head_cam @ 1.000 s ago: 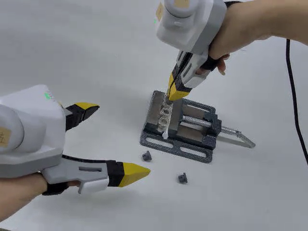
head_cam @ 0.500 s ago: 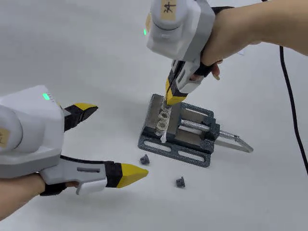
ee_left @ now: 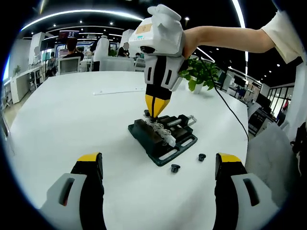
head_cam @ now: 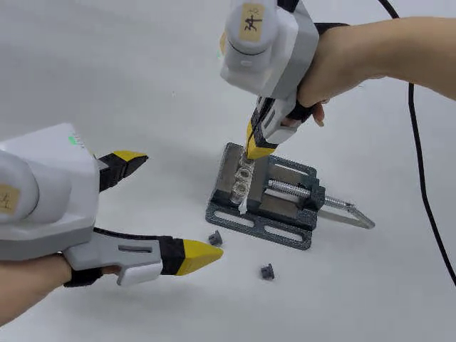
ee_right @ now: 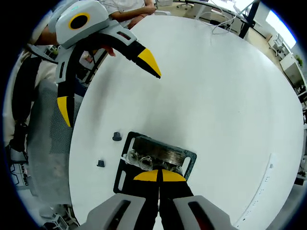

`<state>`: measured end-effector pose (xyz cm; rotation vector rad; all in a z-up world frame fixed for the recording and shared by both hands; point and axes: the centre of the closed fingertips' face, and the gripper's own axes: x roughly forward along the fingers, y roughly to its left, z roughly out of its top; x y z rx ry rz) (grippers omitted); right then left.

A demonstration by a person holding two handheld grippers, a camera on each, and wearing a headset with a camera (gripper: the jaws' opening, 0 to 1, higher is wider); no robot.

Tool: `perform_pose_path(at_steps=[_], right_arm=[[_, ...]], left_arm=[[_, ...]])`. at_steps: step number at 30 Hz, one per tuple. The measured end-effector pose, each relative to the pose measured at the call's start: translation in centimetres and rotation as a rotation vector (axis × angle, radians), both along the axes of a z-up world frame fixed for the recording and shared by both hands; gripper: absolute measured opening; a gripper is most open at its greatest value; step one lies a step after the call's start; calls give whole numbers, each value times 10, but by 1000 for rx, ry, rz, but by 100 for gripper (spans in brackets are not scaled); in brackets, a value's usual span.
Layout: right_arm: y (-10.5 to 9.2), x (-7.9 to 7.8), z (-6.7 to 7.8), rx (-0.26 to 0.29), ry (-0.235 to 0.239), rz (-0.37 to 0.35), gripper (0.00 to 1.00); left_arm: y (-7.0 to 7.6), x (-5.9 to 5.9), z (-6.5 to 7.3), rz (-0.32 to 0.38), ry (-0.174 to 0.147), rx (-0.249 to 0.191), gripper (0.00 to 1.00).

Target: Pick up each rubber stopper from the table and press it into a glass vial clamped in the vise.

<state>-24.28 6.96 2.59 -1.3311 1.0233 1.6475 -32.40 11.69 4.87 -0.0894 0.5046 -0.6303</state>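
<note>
- While its two yellow-tipped jaws are pressed together, the right gripper (head_cam: 254, 151) points straight down, tips touching the mouth of a glass vial (head_cam: 246, 171). Whether anything sits between the tips cannot be told.
- A hand (head_cam: 335, 57) holds that gripper, its forearm entering the head view from 2 o'clock.
- At 8 o'clock in the head view, the left gripper (head_cam: 177, 204) hovers above the table with its jaws spread wide and nothing between them, well apart from the vise.
- Near the middle of the head view stands the vise (head_cam: 263, 226), dark grey. It clamps a short row of clear vials upright, and its screw handle (head_cam: 349, 211) points towards 4 o'clock.
- One rubber stopper (head_cam: 215, 238) lies on the table just beside the vise base, at its 7 o'clock.
- A second stopper (head_cam: 267, 271) lies near the base at 6 o'clock, apart from the first.
- Under everything is a white table (head_cam: 142, 85); a black cable (head_cam: 420, 178) runs down it at 3 o'clock.
- Seen in the left gripper view, a green plant (ee_left: 201, 72) stands beyond the table at 1 o'clock.
</note>
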Motion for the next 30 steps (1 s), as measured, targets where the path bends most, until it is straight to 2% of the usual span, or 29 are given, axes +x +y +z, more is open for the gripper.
perform_pose_path(at_steps=[3,4,5,6,7,8,9,11,14,16,18,19,21,23,25,30], right_arm=[[-1,0,0,8,3,22,0],[-1,-1,0,6,1,9,0],[-1,-2,0,7,-11,38,0],[-1,-4,0,-2,-24,19,0],[-1,-3,1,-6,-53,72,0],[-2,-5,0,-13,-68,64,0],[-2,-5,1,-30,-114,105,0],[-4,-7,1,-53,-156,117,0],[-2,-7,-1,-76,-196,125,0],[-2,-5,-1,-75,-205,119,0],[-2,-4,1,-64,-204,101,0],[-2,-5,1,-46,-187,59,0],[-3,-2,2,-16,-166,51,0],[-4,-3,2,10,-143,10,0],[-4,-3,5,18,-129,-5,0],[-3,-4,4,19,-135,10,0]], left_arm=[[1,-3,3,0,-4,8,97],[2,-4,5,4,-6,11,97],[2,-5,6,4,-7,12,97],[3,-5,7,6,-11,14,97],[3,-5,8,7,-12,17,97],[3,-5,9,8,-15,18,97],[3,-5,10,8,-17,19,97],[0,-5,13,3,-23,20,97],[-5,-6,19,-5,-38,19,97],[-7,-7,22,-8,-48,16,97],[-8,-9,23,-9,-50,14,97],[-9,-10,24,-10,-53,15,97],[-9,-12,25,-12,-54,14,97],[-8,-13,25,-13,-56,16,97],[-7,-14,25,-8,-54,13,97],[-6,-14,26,-13,-49,17,97]])
